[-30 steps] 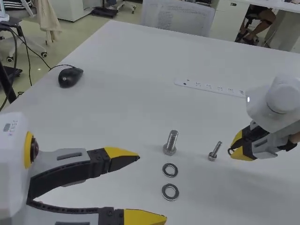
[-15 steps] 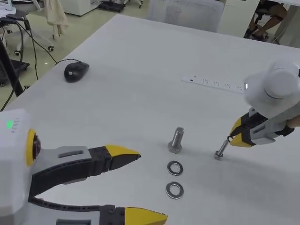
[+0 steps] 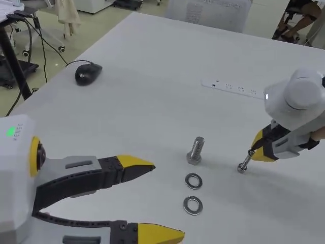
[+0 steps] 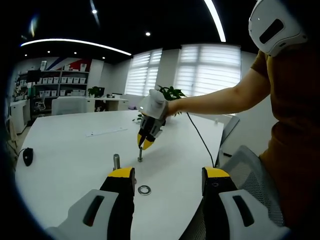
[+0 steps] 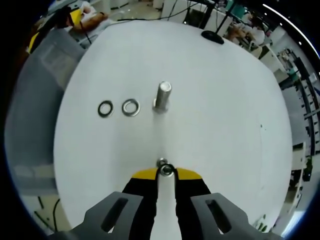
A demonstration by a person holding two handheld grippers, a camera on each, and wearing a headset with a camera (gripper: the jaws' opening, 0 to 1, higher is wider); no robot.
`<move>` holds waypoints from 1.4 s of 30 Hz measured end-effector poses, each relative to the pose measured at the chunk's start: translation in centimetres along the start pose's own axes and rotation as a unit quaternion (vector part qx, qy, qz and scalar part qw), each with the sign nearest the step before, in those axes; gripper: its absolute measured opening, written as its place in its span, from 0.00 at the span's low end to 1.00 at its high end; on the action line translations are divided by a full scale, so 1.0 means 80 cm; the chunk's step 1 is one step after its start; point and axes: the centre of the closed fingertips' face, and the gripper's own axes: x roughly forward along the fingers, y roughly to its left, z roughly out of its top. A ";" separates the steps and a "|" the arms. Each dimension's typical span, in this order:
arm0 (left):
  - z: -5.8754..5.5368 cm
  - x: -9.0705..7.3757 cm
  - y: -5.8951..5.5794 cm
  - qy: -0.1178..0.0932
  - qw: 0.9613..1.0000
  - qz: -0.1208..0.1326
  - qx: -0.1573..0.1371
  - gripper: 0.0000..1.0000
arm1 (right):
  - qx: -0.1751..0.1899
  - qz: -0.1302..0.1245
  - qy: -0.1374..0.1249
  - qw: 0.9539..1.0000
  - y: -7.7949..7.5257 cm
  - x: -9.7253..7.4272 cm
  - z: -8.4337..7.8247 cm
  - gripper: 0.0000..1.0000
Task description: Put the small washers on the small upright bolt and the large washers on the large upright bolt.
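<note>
1. Now, at the right of the head view, the right gripper (image 3: 252, 153) has its jaws drawn narrow on a small washer (image 3: 251, 152), pinched between the yellow tips
2. That washer is at the top end of the small bolt (image 3: 244, 163), which stands on the white counter (image 3: 152, 101) and looks tilted toward the gripper; I cannot tell whether the washer is over the thread or only touching it
3. In the right gripper view the small washer (image 5: 166, 170) sits between the two tips at bottom centre, with the bolt's top (image 5: 161, 162) just above it
4. Left of the small bolt, near the frame's centre, the large bolt (image 3: 196, 151) stands upright, head down
5. Just below it lies one large washer (image 3: 193, 180), flat on the counter, and a second large washer (image 3: 192, 204) lies just below that, the two apart
6. The left gripper (image 3: 152, 201) is at the lower left of the head view, jaws spread wide and holding nothing, well apart from the bolts
7. A mouse (image 3: 88, 73) sits at upper left and a power strip (image 3: 233, 89) at upper right
</note>
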 end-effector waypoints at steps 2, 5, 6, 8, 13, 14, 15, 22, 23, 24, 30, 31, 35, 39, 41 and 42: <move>0.000 -0.001 0.000 0.001 1.000 0.000 0.000 0.53 | -0.002 0.001 0.004 1.000 0.000 0.003 -0.002 0.12; -0.001 -0.001 0.000 0.003 1.000 0.000 0.001 0.53 | -0.001 0.005 0.003 1.000 0.001 0.011 -0.002 0.12; -0.001 -0.001 0.001 0.003 1.000 0.001 0.001 0.53 | -0.003 0.005 0.004 1.000 0.001 0.013 -0.003 0.12; -0.001 -0.001 0.002 0.003 1.000 0.002 0.001 0.53 | -0.001 0.008 0.005 1.000 0.001 0.017 -0.004 0.12; -0.001 -0.002 0.002 0.004 1.000 0.003 -0.001 0.53 | 0.000 0.015 0.005 1.000 0.004 0.030 -0.008 0.13; -0.001 -0.002 0.003 0.005 1.000 0.004 -0.001 0.53 | 0.001 0.016 0.005 1.000 0.004 0.033 -0.008 0.13; -0.001 -0.002 0.003 0.005 1.000 0.005 -0.001 0.53 | 0.002 0.017 0.005 1.000 0.004 0.035 -0.009 0.13; -0.003 -0.002 0.007 0.008 1.000 0.008 -0.005 0.53 | 0.005 0.024 0.005 1.000 0.006 0.048 -0.014 0.13; -0.004 -0.002 0.008 0.008 1.000 0.008 -0.005 0.53 | 0.001 0.023 0.007 1.000 0.006 0.050 -0.015 0.13; -0.004 -0.001 0.008 0.008 1.000 0.008 -0.005 0.53 | 0.000 0.023 0.008 1.000 0.007 0.051 -0.017 0.14; -0.005 0.000 0.008 0.009 1.000 0.008 -0.005 0.53 | 0.001 0.021 0.007 1.000 0.006 0.047 -0.018 0.14; -0.005 0.000 0.009 0.009 1.000 0.008 -0.006 0.53 | 0.001 0.020 0.006 1.000 0.006 0.046 -0.017 0.14; -0.005 0.000 0.008 0.011 1.000 0.007 -0.003 0.53 | 0.004 0.016 0.005 1.000 0.007 0.040 -0.018 0.14; -0.003 -0.002 0.006 0.010 1.000 0.006 0.000 0.53 | 0.007 0.013 0.005 1.000 0.012 0.034 -0.019 0.14; -0.002 -0.003 0.004 0.008 1.000 0.006 0.001 0.53 | 0.009 0.014 0.004 1.000 0.017 0.030 -0.018 0.14; -0.002 -0.004 0.004 0.008 1.000 0.006 0.002 0.53 | 0.009 0.014 0.003 1.000 0.019 0.028 -0.017 0.14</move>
